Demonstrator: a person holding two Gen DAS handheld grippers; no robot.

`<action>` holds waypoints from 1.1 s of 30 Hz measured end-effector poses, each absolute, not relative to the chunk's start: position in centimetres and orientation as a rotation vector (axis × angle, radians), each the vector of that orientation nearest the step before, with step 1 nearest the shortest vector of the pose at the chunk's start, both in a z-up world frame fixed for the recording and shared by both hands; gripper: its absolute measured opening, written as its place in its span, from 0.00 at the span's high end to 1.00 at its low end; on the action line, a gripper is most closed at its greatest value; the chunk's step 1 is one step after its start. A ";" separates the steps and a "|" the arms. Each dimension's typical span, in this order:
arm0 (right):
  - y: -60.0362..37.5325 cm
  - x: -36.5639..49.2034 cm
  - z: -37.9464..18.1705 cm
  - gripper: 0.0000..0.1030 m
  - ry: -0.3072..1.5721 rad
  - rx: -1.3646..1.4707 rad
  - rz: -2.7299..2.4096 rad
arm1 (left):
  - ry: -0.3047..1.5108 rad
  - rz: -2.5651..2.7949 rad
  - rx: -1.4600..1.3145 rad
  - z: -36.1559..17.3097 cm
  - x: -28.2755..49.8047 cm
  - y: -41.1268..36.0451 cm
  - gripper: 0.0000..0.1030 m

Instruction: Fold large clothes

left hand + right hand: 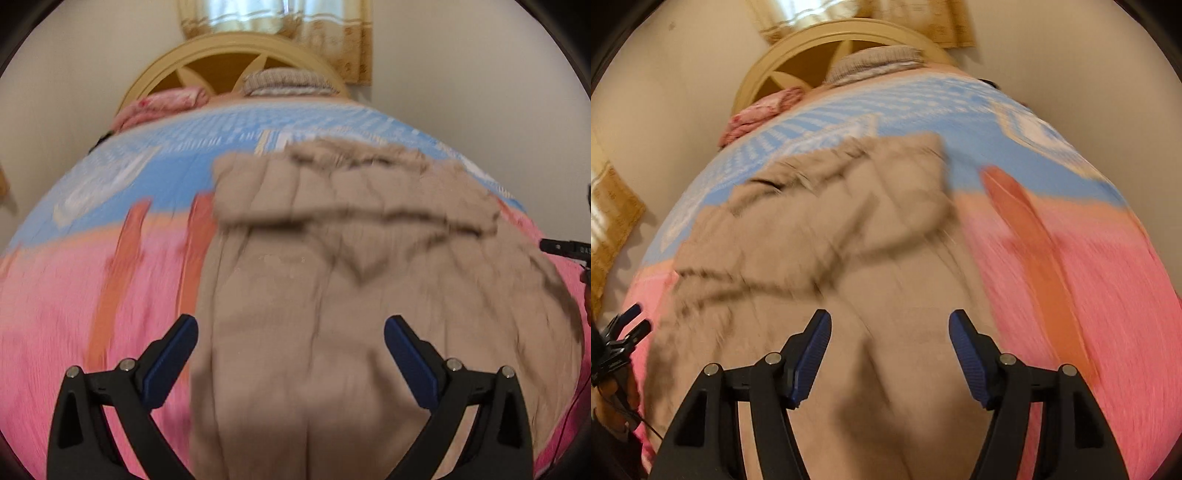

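Note:
A large beige garment [332, 240] lies spread on the bed, with a thicker folded band of its cloth across its far part. In the right wrist view the beige garment [812, 240] fills the middle and left. My left gripper [291, 321] hovers open above the garment's near part, nothing between its blue pads. My right gripper [889, 314] is also open over the cloth and holds nothing. The left gripper [639, 318] shows at the right wrist view's left edge, with a hand [617, 398] below it. Both views are blurred by motion.
The bed carries a pink, orange and blue blanket [74, 295], [1089, 277]. At the head stand a rounded yellow headboard [221, 62], a grey knitted item [284, 81] and a pink pillow [162, 101]. A curtain [277, 18] hangs behind, and pale walls flank the bed.

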State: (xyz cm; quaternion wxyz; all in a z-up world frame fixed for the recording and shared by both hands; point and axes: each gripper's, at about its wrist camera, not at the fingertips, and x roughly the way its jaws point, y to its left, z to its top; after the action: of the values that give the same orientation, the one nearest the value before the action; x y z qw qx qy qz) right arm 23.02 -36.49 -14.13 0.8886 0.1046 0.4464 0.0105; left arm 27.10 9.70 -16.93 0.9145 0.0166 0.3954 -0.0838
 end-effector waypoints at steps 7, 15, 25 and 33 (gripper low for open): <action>-37.3 13.8 -16.3 0.35 0.911 0.179 -0.058 | 0.857 -0.137 -0.035 -19.9 21.1 12.5 0.00; -38.0 7.6 -18.1 0.35 0.924 0.300 0.020 | 0.861 -0.186 -0.141 -21.5 16.3 14.6 0.00; -38.3 5.6 -19.1 0.72 0.876 0.495 0.171 | 0.846 -0.316 -0.153 -21.4 15.0 13.1 0.43; -38.1 4.3 -19.3 0.54 0.900 0.483 0.131 | 0.846 -0.294 -0.191 -21.7 14.6 14.0 0.48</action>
State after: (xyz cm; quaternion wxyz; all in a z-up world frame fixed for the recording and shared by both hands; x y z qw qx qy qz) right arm 4.26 -38.06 -19.33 0.8703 0.2310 0.4304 0.0627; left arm 14.64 13.96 -21.67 0.8969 -0.0922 0.4086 -0.1417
